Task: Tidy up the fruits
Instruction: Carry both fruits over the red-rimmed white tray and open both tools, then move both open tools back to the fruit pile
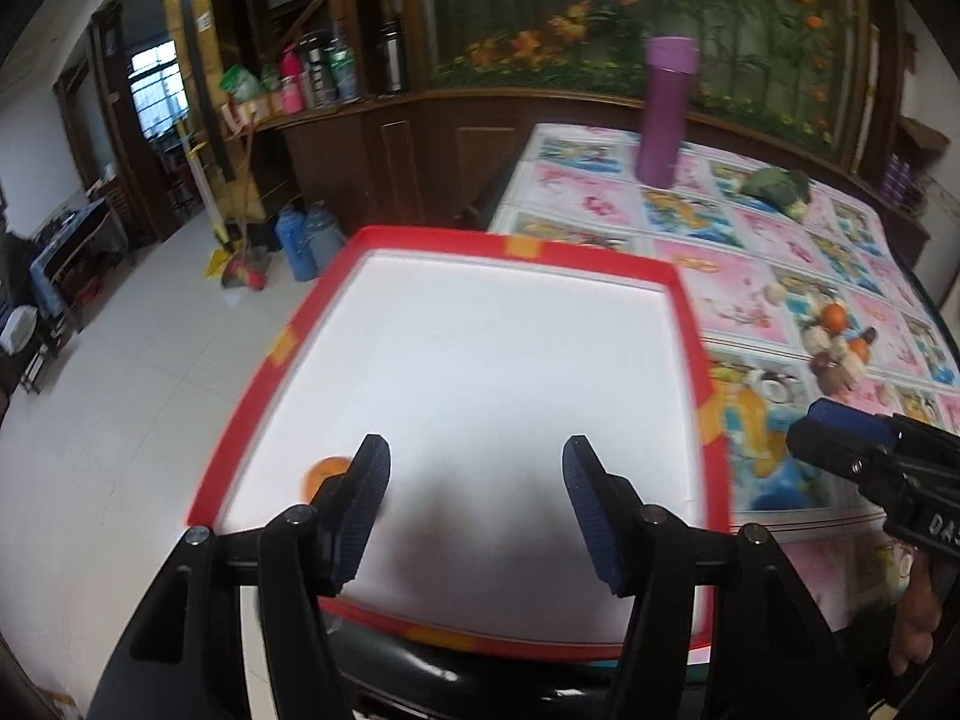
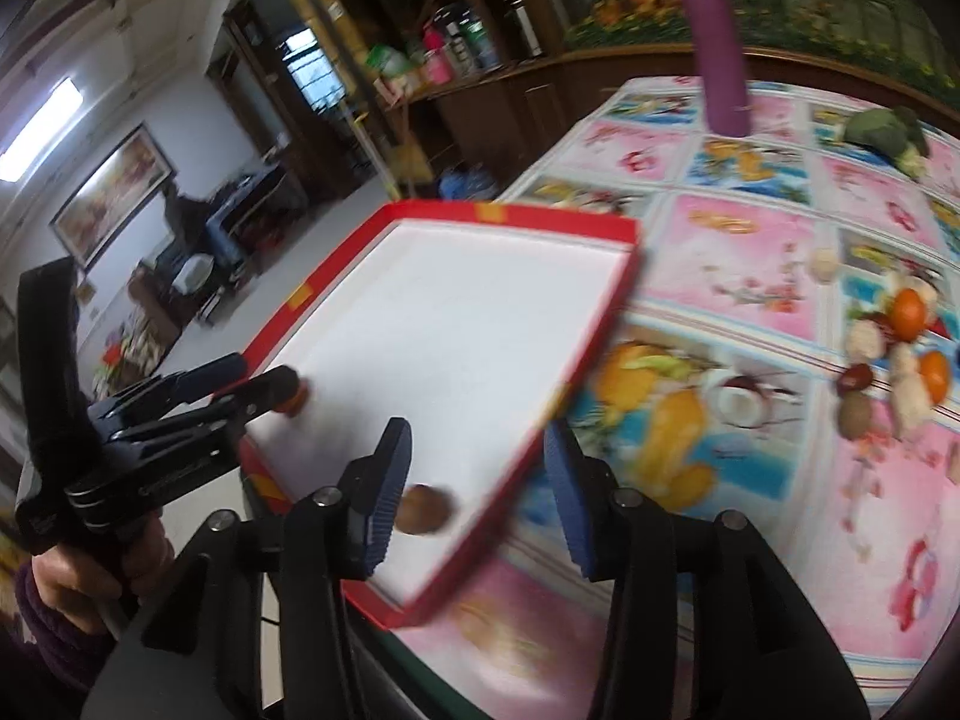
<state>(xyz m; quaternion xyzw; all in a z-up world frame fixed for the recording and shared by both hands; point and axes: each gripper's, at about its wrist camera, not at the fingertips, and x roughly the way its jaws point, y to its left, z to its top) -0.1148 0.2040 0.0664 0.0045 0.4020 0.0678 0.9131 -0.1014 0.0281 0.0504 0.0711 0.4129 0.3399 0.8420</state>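
Observation:
A red-rimmed white tray sits at the table's near left corner. My left gripper is open over the tray's near part, with an orange fruit just left of its left finger; that fruit also shows in the right wrist view. My right gripper is open and straddles the tray's right rim, a brown fruit in the tray by its left finger. A pile of oranges, brown and pale fruits lies on the cloth at right.
A purple bottle stands at the table's far side. A green vegetable lies to its right. The table has a colourful patterned cloth. The floor drops off left of the tray.

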